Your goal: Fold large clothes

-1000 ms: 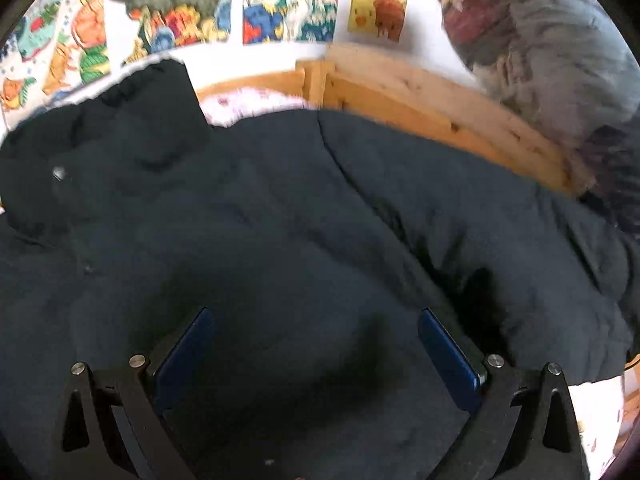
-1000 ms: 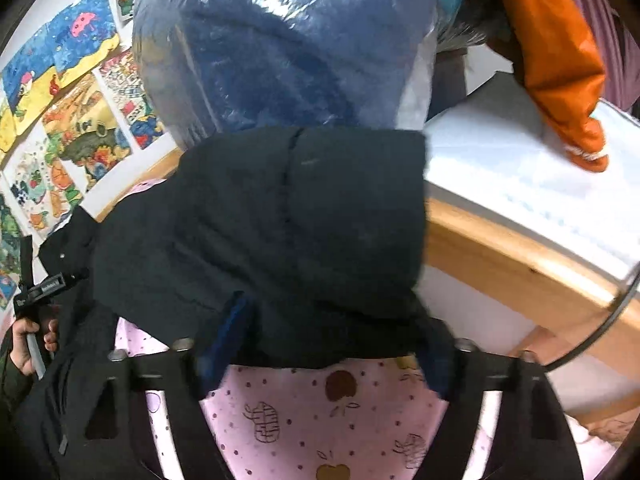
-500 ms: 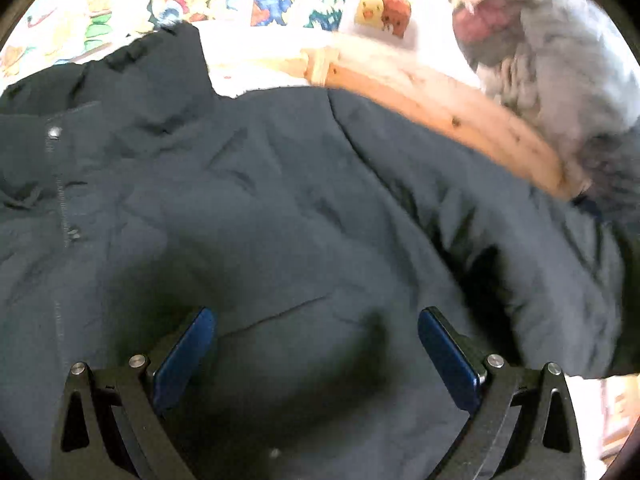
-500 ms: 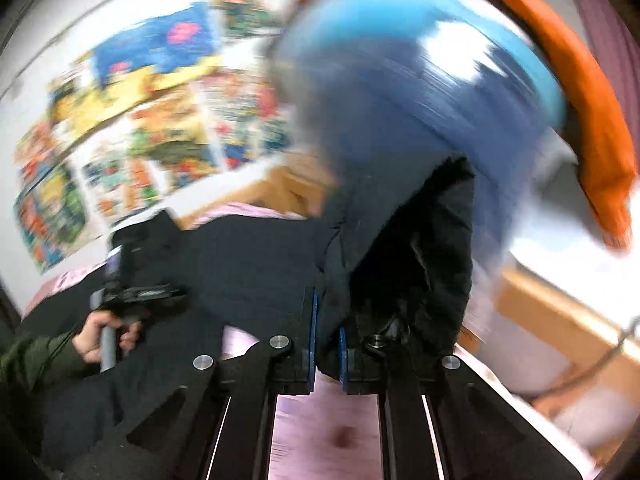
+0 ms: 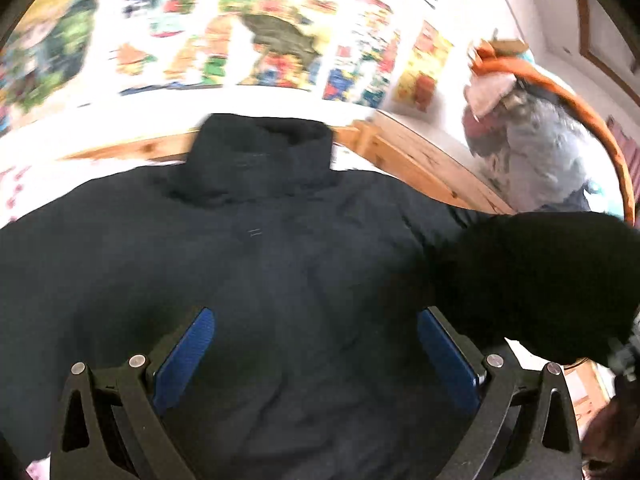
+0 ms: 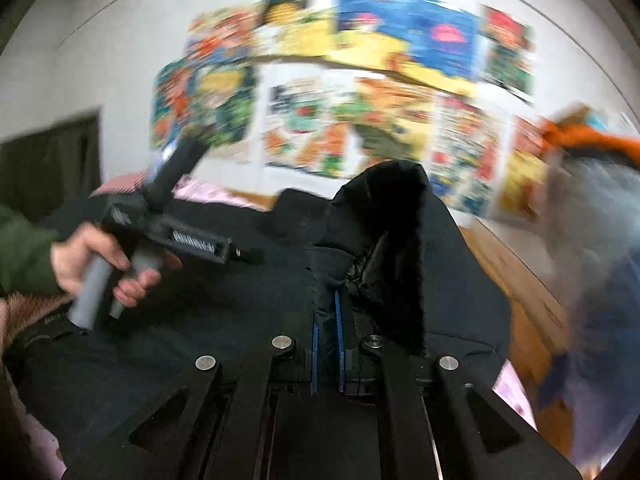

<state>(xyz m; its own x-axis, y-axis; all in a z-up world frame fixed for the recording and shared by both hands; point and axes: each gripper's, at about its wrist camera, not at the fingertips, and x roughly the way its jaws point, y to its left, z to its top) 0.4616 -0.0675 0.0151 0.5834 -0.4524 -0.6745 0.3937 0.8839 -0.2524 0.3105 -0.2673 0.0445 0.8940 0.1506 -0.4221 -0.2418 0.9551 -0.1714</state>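
A dark navy padded jacket [image 5: 280, 264] lies spread on the bed, collar [image 5: 260, 152] toward the wooden bed frame [image 5: 420, 160]. Left tool [image 5: 312, 344] gapes empty above it; right tool [image 6: 328, 344] pinches its raised sleeve [image 6: 384, 240].

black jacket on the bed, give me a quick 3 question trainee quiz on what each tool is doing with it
1. True or false: the left tool is clamped on the black jacket.
2. Which tool holds a fold of jacket fabric? A) left B) right C) neither
3. Fill in: the jacket's collar points toward the wall covered in colourful ____.

Key
1. False. Its blue pads stand wide apart over the jacket.
2. B. The right tool is shut on a raised part of the jacket, likely a sleeve.
3. Posters.
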